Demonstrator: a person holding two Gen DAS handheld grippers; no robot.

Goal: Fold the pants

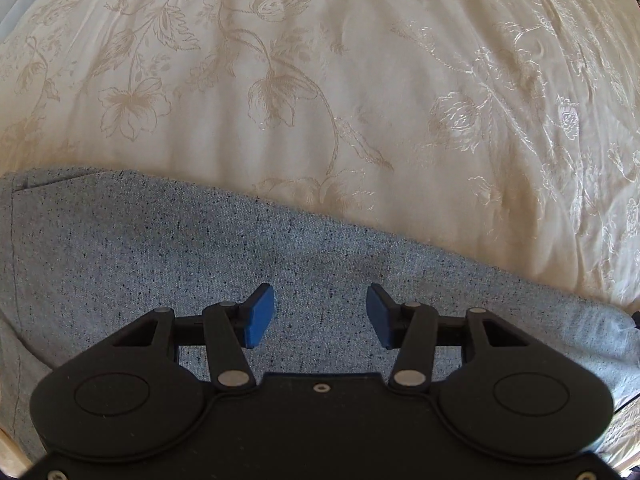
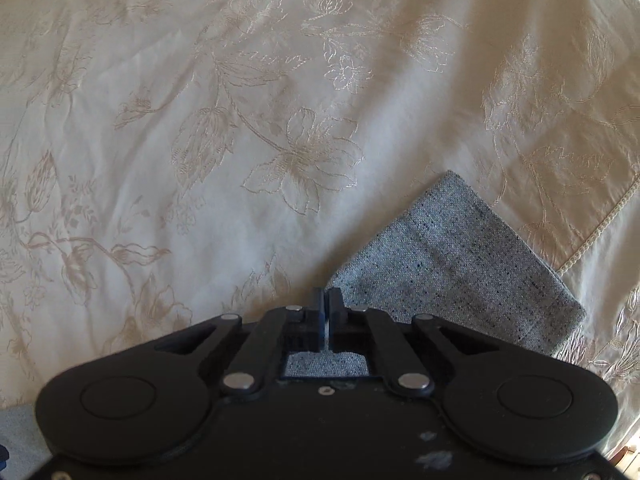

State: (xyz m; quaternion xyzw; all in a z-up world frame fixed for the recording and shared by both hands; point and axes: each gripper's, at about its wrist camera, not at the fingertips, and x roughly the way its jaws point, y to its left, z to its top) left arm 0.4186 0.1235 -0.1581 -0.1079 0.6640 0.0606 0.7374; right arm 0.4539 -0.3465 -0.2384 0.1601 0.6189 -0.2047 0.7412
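Surroundings: a cream bedspread point(image 1: 320, 80) with stitched flowers and stems covers the whole surface; it fills the 9 to 3 o'clock half of both views.
Trim: a corded edge point(image 2: 592, 236) runs on the bedspread at 3 o'clock in the right wrist view, just beside the cloth end.
Obstructions: nothing lies on top of the pants or between the fingers of the left gripper; only shallow creases cross the bedspread.
Pants: grey-blue speckled woven pants point(image 1: 200, 260) lie flat on the bedspread.
Pants, left view: the cloth spans from 9 to 4 o'clock, its far edge slanting down toward 3 o'clock; a seam line shows at 9 o'clock.
Pants, right view: a narrow end with a hemmed edge points toward 1 o'clock from the gripper; more cloth shows under the gripper body.
Left gripper point(image 1: 320, 316): spread wide, blue pads point(image 1: 260, 316) well apart, holding nothing, above the cloth.
Right gripper point(image 2: 327, 312): fingers pressed nearly together at the near corner of the cloth end; whether cloth is pinched between them cannot be told.
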